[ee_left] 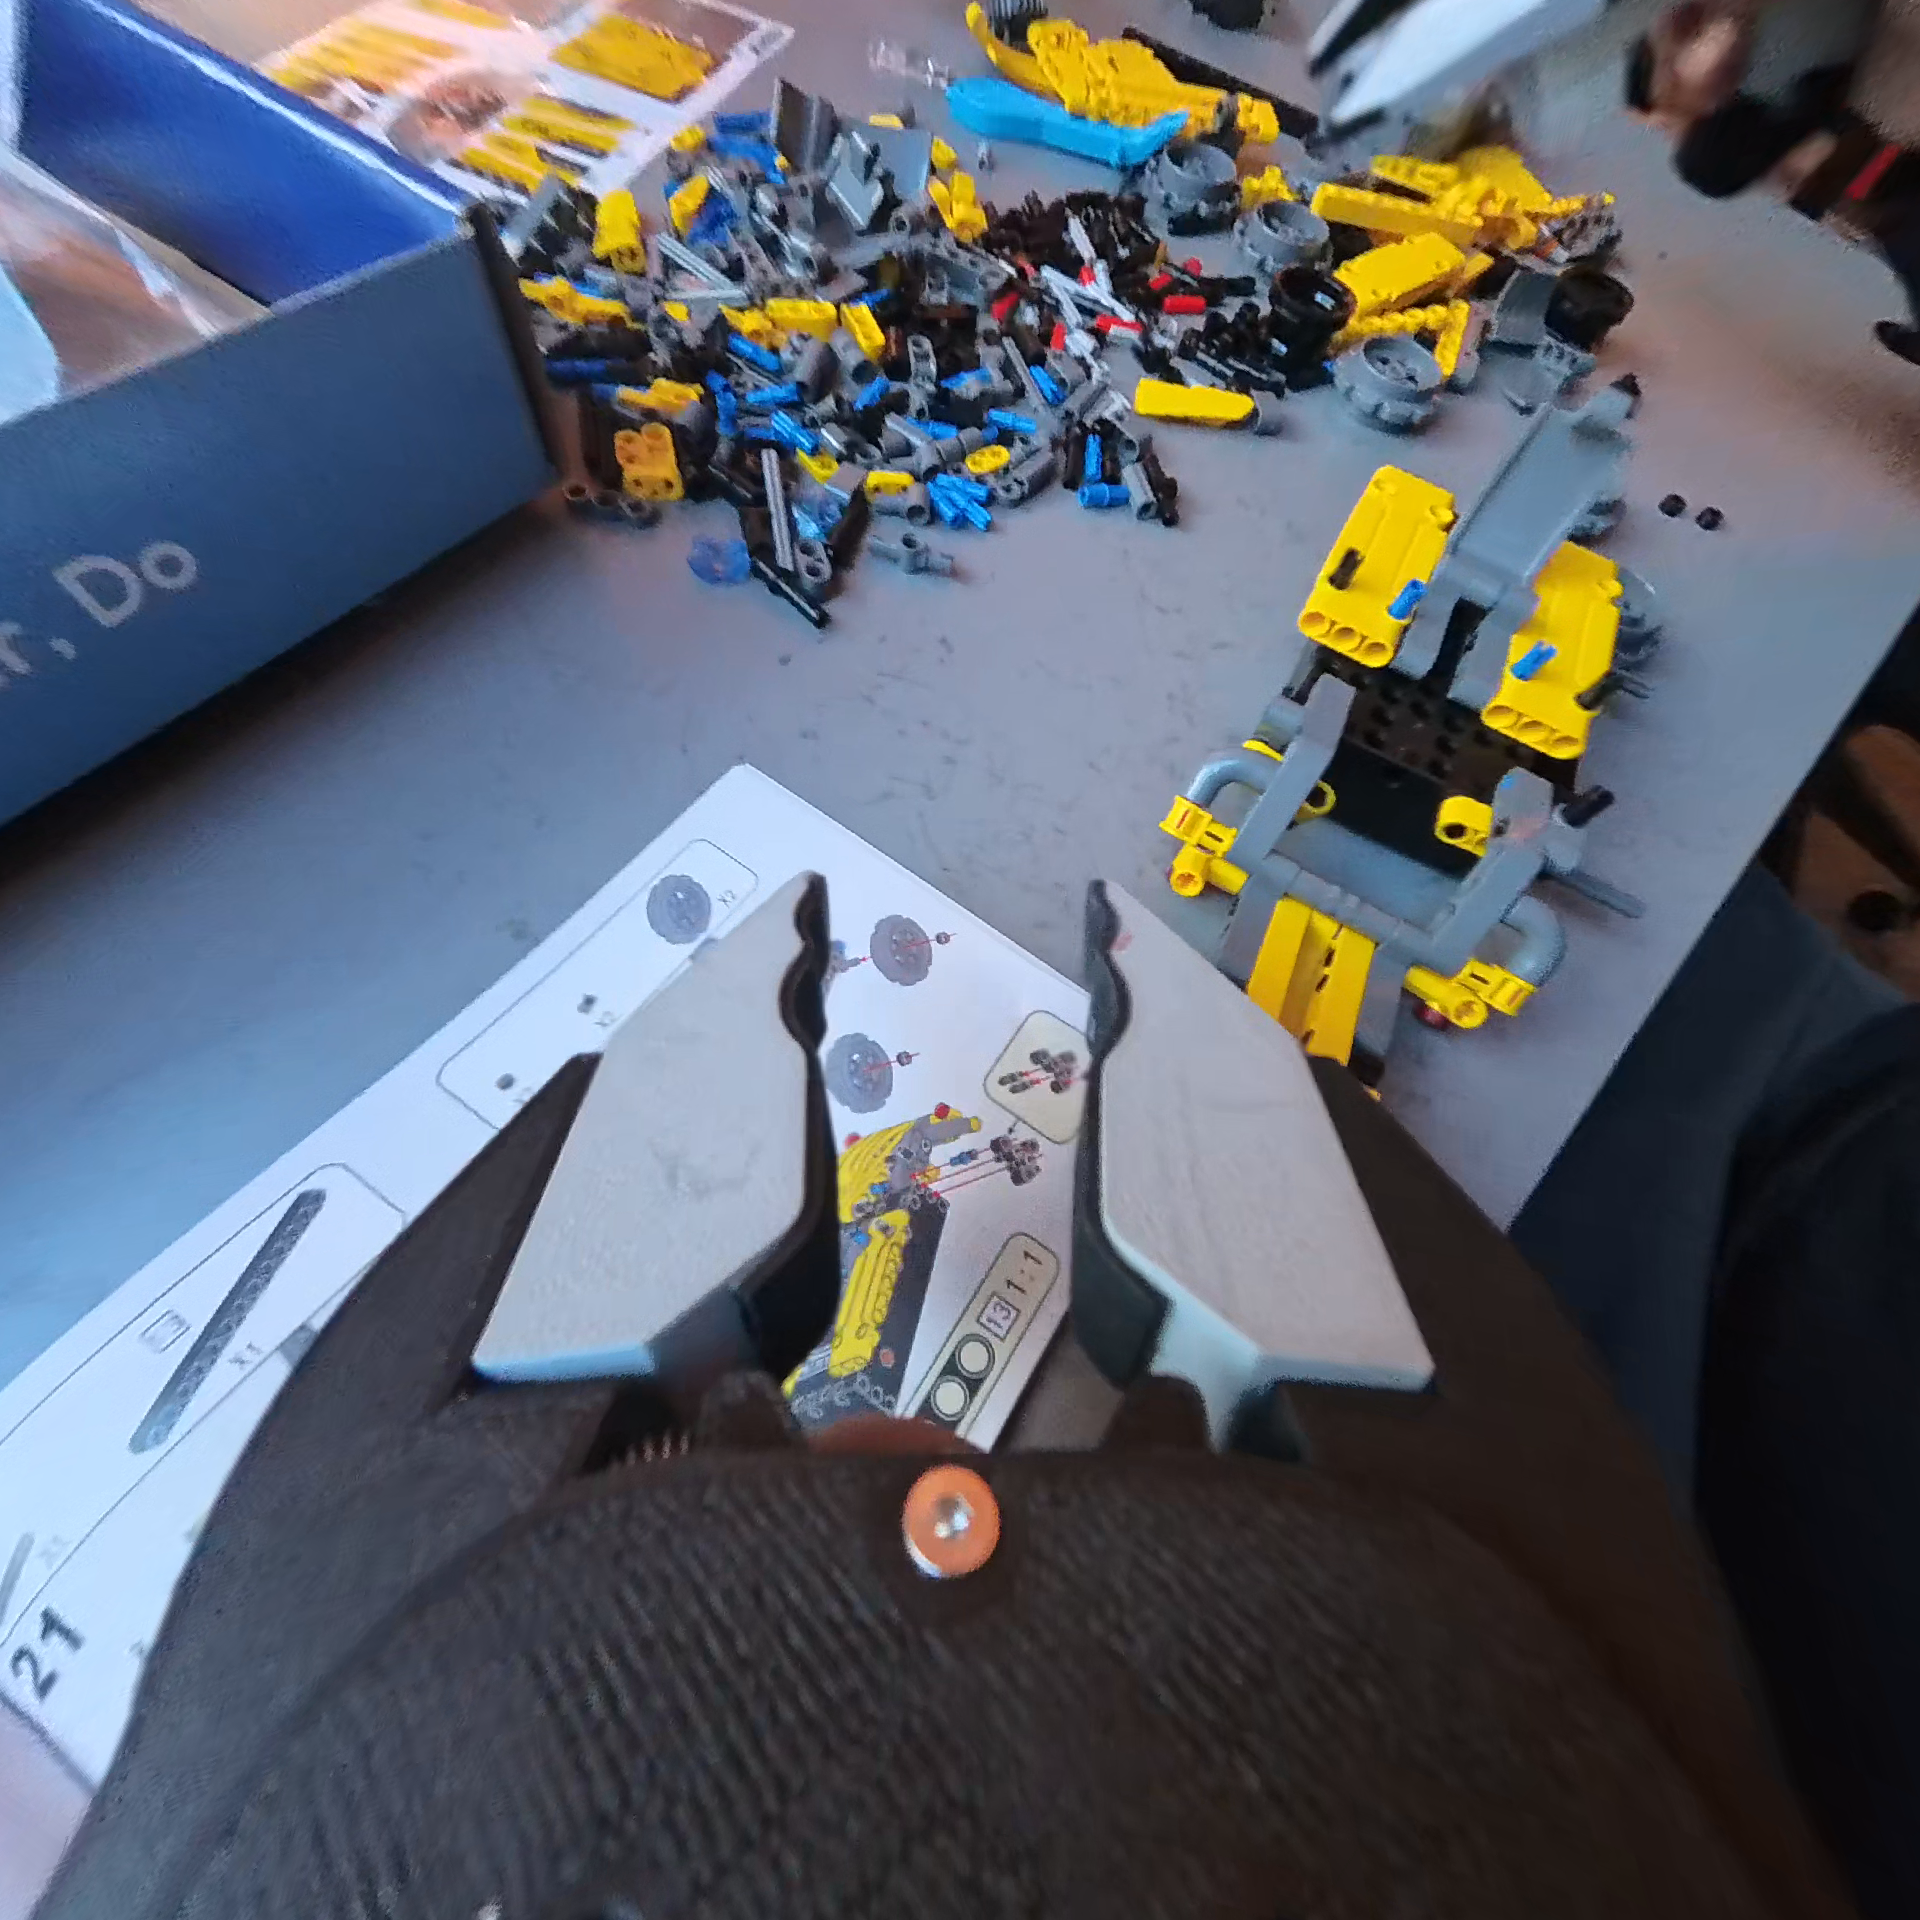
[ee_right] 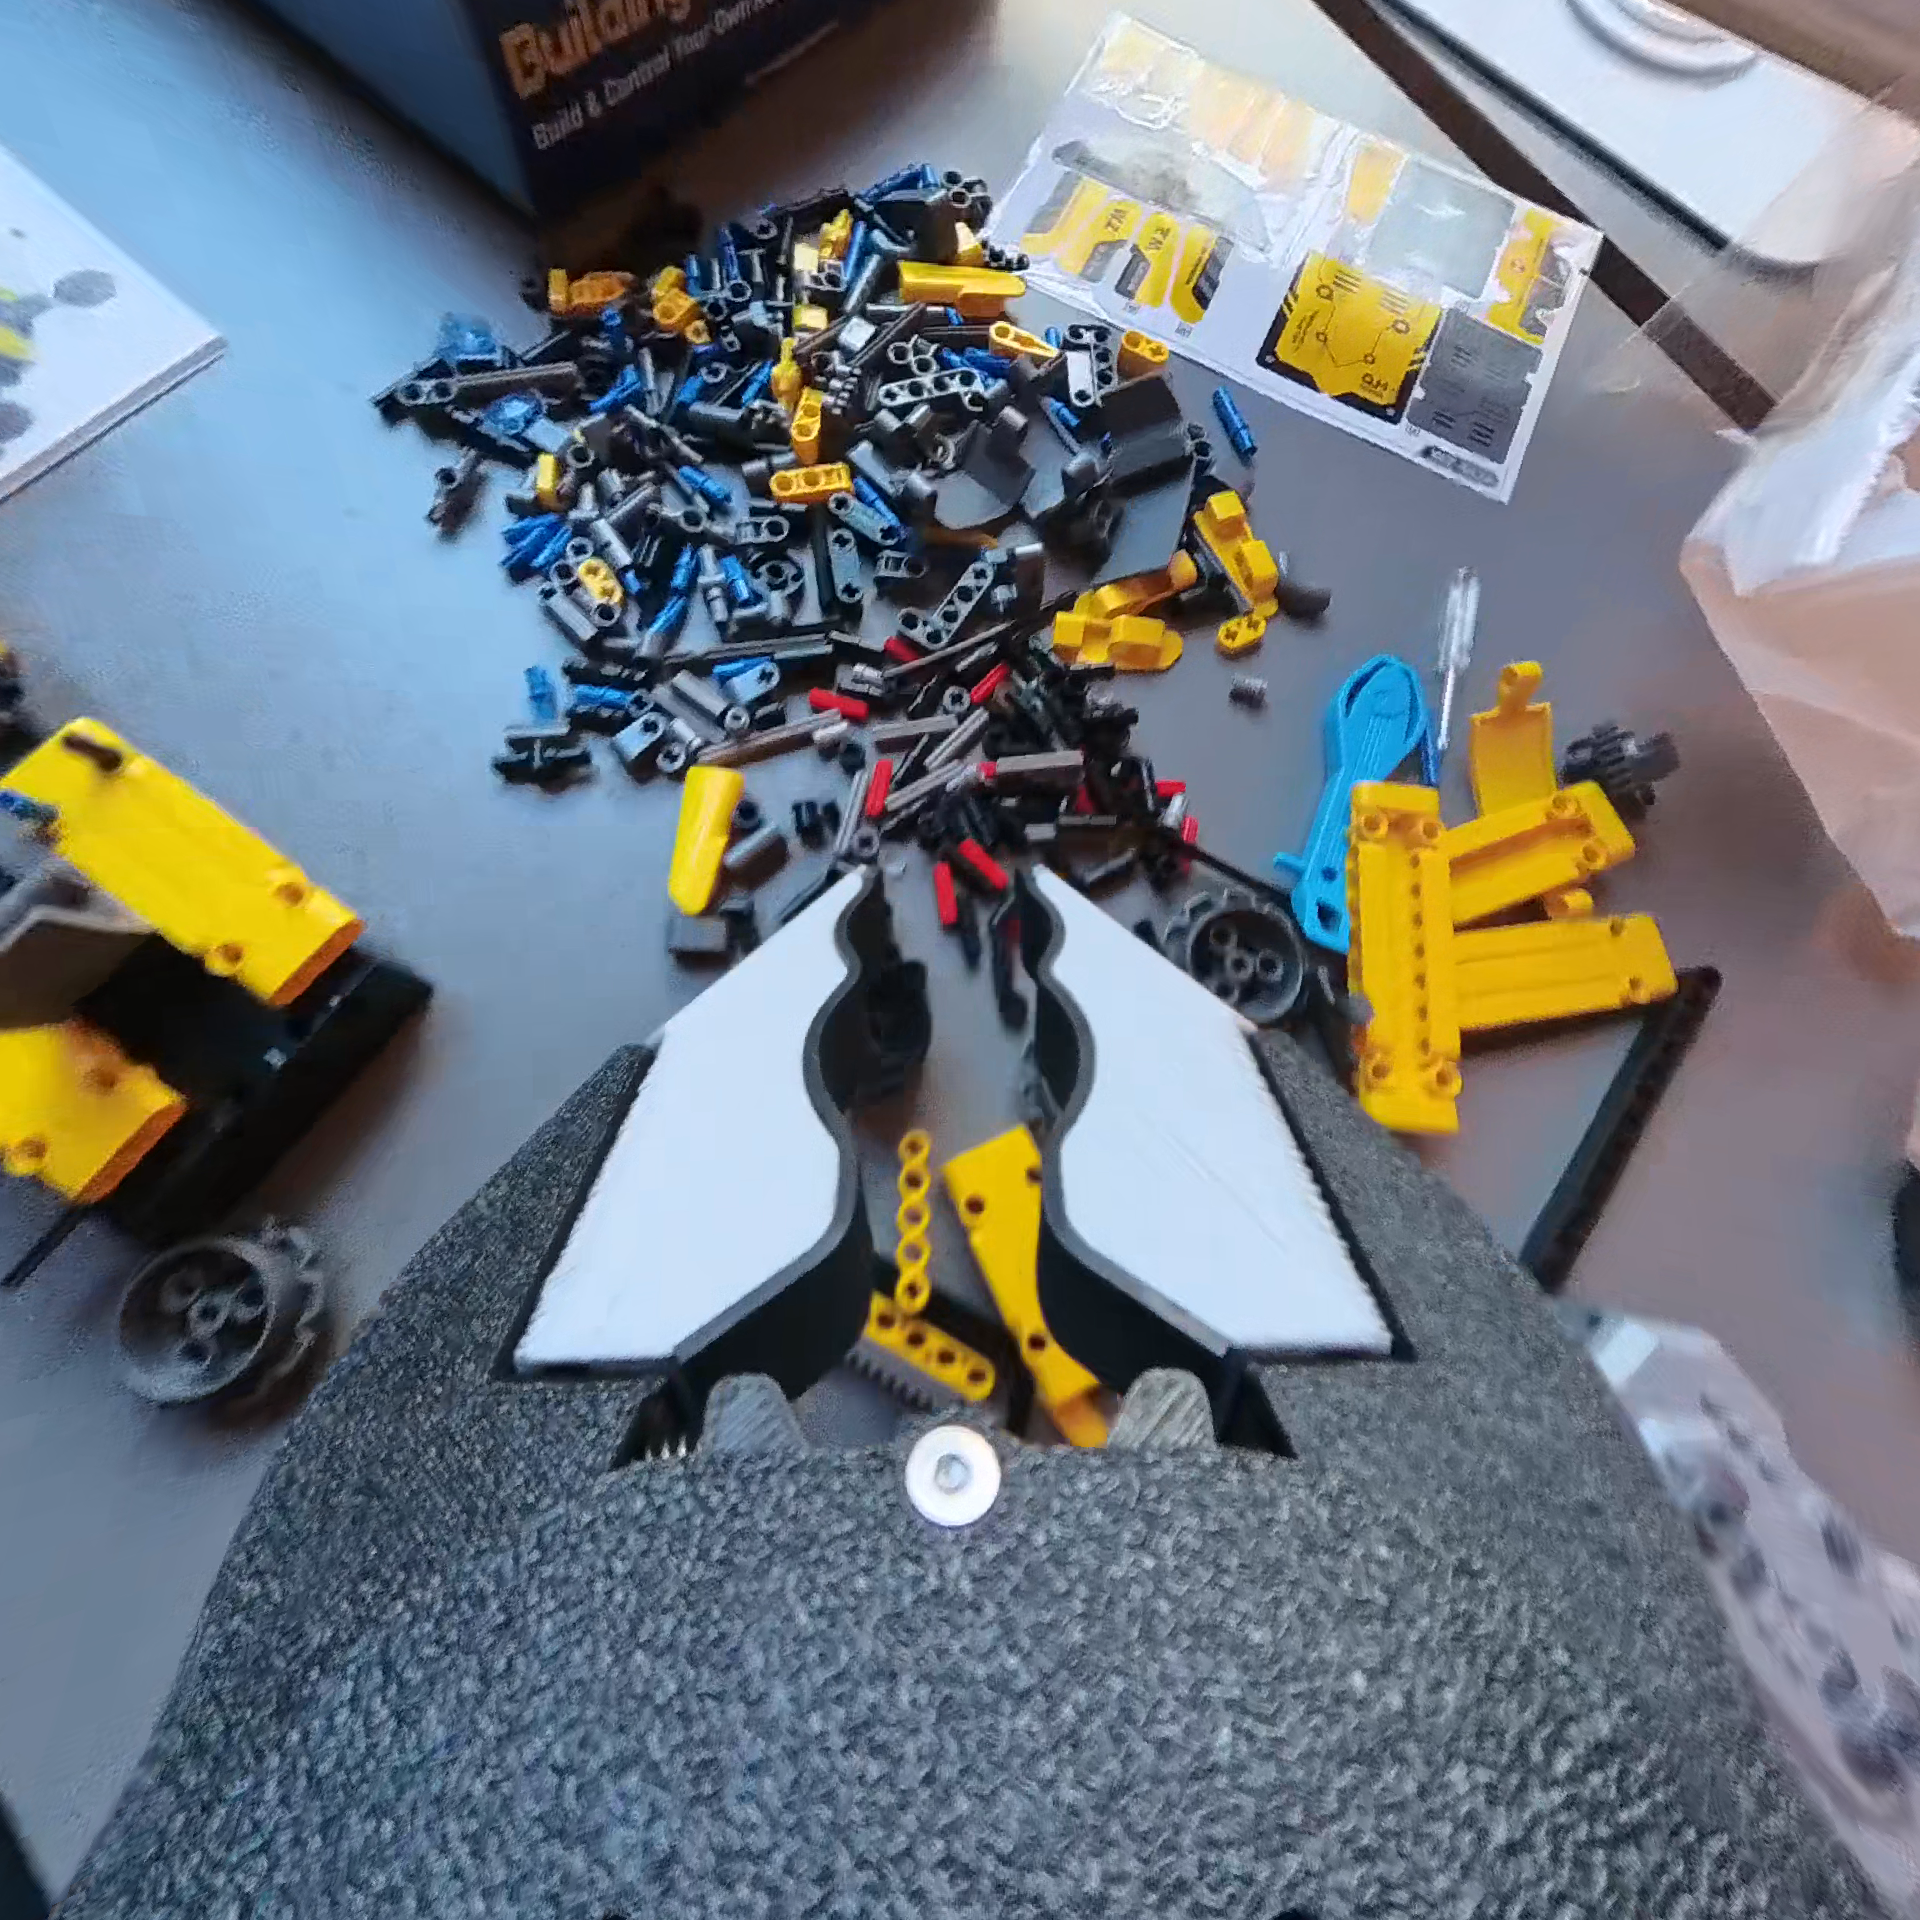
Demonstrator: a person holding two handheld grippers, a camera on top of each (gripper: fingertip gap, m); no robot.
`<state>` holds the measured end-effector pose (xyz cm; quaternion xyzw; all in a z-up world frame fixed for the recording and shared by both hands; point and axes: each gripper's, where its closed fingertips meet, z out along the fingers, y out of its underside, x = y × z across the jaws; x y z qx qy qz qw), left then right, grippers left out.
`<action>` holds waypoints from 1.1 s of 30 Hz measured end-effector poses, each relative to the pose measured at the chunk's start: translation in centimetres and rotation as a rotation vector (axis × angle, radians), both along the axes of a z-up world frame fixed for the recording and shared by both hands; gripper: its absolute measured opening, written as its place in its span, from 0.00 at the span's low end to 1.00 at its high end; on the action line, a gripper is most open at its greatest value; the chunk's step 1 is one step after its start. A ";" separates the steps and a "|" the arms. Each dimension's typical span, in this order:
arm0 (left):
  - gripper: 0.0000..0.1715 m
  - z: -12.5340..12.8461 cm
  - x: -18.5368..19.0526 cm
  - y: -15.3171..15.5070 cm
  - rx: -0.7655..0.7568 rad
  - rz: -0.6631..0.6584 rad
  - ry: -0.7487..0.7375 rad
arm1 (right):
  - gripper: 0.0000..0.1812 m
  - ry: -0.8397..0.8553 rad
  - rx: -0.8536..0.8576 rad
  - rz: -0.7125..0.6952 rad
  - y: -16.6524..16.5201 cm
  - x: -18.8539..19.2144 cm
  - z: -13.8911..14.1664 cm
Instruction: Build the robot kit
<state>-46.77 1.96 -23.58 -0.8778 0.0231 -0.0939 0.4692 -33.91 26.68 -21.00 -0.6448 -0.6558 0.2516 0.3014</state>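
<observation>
My left gripper [ee_left: 956, 914] is open and empty, held above an open instruction booklet [ee_left: 343, 1174] on the grey table. A half-built yellow, grey and black brick vehicle [ee_left: 1423, 769] stands just right of it. A heap of small loose building parts [ee_left: 883, 343] in black, blue, yellow, grey and red lies beyond. My right gripper [ee_right: 945, 883] is open and empty, its tips over the near edge of the same heap [ee_right: 831, 540], above small black and red pins [ee_right: 961, 862]. Yellow beams [ee_right: 997, 1236] lie under its fingers. The vehicle also shows in the right wrist view [ee_right: 156, 935] at the left.
A blue box [ee_left: 239, 447] stands at the left. A sticker sheet [ee_right: 1309, 249], a light blue tool [ee_right: 1361, 769], large yellow panels [ee_right: 1486, 935], grey wheel hubs [ee_right: 1236, 956] and a clear bag [ee_right: 1829, 582] lie about. The table edge [ee_left: 1704, 966] runs along the right, with a person's dark clothing beyond it. Spacing between my two grippers at the tips: around 30 cm.
</observation>
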 end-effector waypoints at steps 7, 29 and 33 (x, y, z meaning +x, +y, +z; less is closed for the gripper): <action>0.25 1.1 0.2 0.1 0.055 -0.038 -0.170 | 0.11 -0.062 -0.010 0.093 0.0 -4.7 -1.3; 0.27 1.3 -11.8 -10.0 0.139 0.575 0.063 | 0.13 -0.114 -0.071 0.374 -9.2 -9.9 -1.7; 0.29 0.3 -11.2 -9.6 0.116 0.546 0.058 | 0.14 -0.127 -0.021 0.318 -7.1 -11.7 -1.6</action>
